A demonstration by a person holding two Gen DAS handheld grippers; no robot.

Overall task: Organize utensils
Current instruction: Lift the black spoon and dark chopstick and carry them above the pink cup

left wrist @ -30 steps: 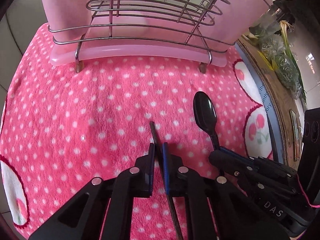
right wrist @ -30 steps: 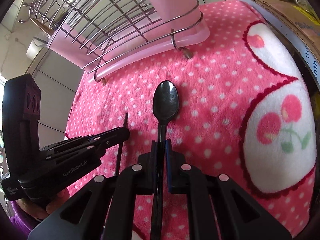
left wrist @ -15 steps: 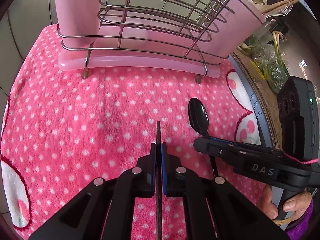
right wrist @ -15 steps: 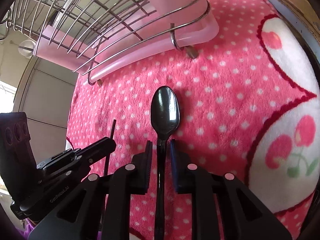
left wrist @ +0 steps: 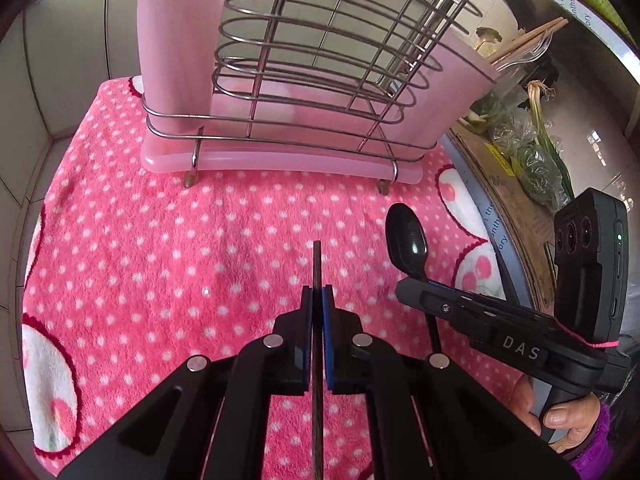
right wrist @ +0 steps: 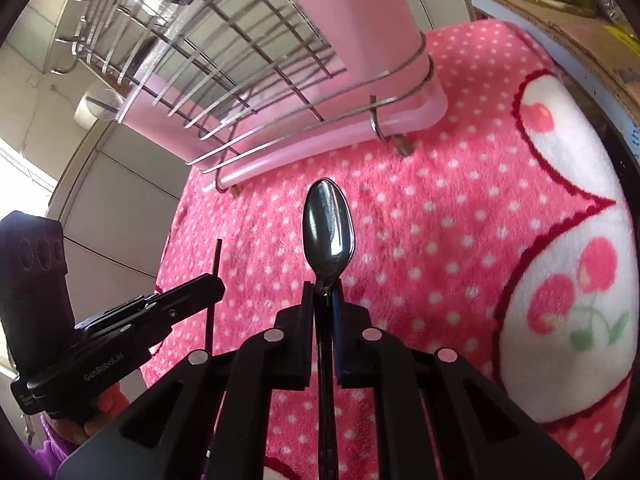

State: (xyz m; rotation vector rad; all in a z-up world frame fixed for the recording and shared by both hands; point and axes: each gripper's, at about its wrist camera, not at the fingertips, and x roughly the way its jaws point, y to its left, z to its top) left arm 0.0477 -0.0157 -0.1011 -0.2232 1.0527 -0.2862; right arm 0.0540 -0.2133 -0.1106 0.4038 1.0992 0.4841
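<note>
My left gripper [left wrist: 317, 294] is shut on a thin dark chopstick [left wrist: 317, 264], held above the pink dotted towel [left wrist: 160, 240]. My right gripper [right wrist: 324, 290] is shut on the handle of a black spoon [right wrist: 328, 232], bowl pointing forward. The spoon [left wrist: 408, 240] and right gripper [left wrist: 404, 294] also show in the left wrist view; the chopstick [right wrist: 216, 256] and left gripper [right wrist: 220, 286] show in the right wrist view. A wire utensil rack [left wrist: 320, 80] on a pink tray, with pink cups at both ends, stands ahead of both grippers.
A cardboard box [left wrist: 508, 184] with bagged greens [left wrist: 532, 152] lies right of the towel. Wooden chopsticks and a clear fork [left wrist: 528, 46] stick out of the rack's right cup. Tiled wall lies to the left.
Both grippers have risen and tilted back with their utensils, so the rack now shows taller and farther. The right jaws closed tighter on the spoon handle.
</note>
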